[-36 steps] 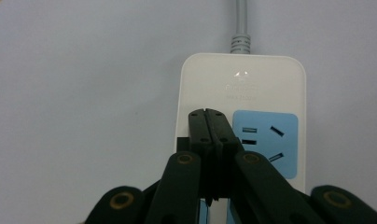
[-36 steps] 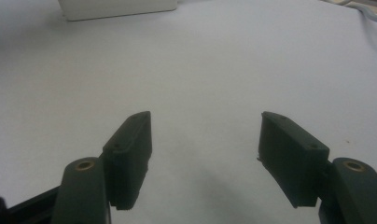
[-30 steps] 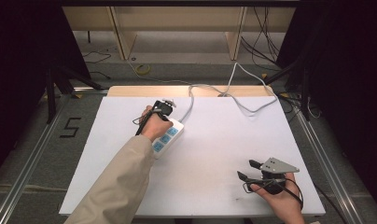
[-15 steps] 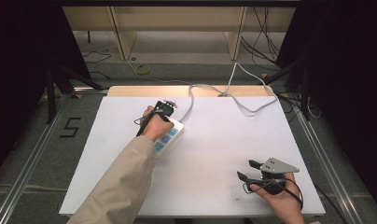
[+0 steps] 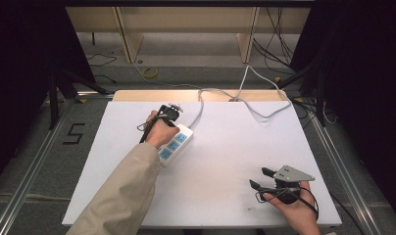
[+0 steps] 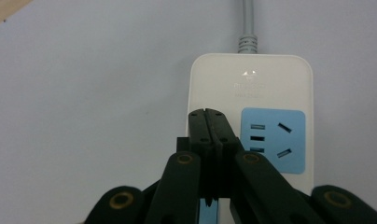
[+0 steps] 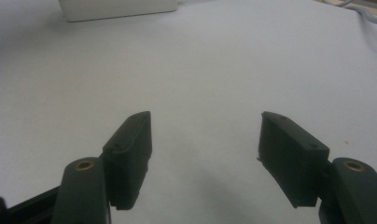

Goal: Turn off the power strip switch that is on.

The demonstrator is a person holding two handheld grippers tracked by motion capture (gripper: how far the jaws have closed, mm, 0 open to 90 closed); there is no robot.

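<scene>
A white power strip [image 5: 180, 139] with blue socket faces lies on the white table [image 5: 225, 156], left of the middle. In the left gripper view the strip [image 6: 270, 84] shows one blue socket [image 6: 273, 140] and its grey cable running off the top. My left gripper [image 5: 170, 117] is over the strip's cable end, held in a hand with a beige sleeve. Its jaws are pressed together with nothing between them [image 6: 206, 115], at the strip's left edge beside the socket. My right gripper [image 5: 259, 178] rests near the front right of the table, open and empty [image 7: 205, 130].
The strip's grey cable [image 5: 202, 105] curves to the table's far edge, loops right and drops to the floor. A wooden strip [image 5: 137, 95] borders the far edge. Metal rails [image 5: 34, 161] run along both sides, with dark stands beyond.
</scene>
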